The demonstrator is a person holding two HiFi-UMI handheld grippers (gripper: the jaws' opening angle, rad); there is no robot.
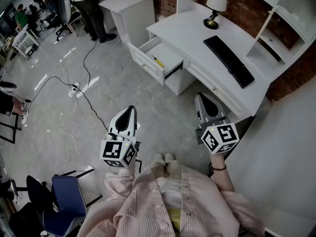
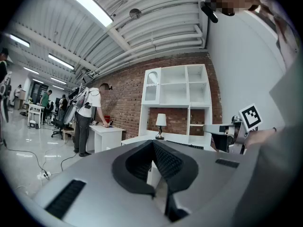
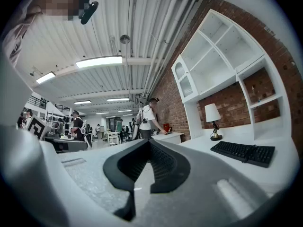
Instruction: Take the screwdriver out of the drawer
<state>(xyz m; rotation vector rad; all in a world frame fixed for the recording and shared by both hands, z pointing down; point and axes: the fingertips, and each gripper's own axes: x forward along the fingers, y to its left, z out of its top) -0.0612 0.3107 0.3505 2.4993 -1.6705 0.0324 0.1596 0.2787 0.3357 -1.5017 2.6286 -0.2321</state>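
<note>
The white desk's drawer (image 1: 148, 58) stands pulled out at the upper middle of the head view. A yellow-handled screwdriver (image 1: 158, 61) lies inside it. My left gripper (image 1: 130, 109) is held level over the floor, well short of the drawer, with its jaws together and nothing between them (image 2: 152, 143). My right gripper (image 1: 200, 97) hovers near the desk's front edge, to the right of the drawer, also shut and empty (image 3: 149, 143). The left gripper view catches the right gripper (image 2: 232, 135) at its right edge. Neither gripper view shows the drawer.
On the desk (image 1: 192, 28) are a black keyboard (image 1: 229, 59) and a small lamp (image 1: 215, 6); white shelves (image 1: 281, 28) rise behind. Cables (image 1: 74, 88) trail over the grey floor at left. A person (image 1: 94, 9) stands by a second white desk. A blue chair (image 1: 61, 201) sits lower left.
</note>
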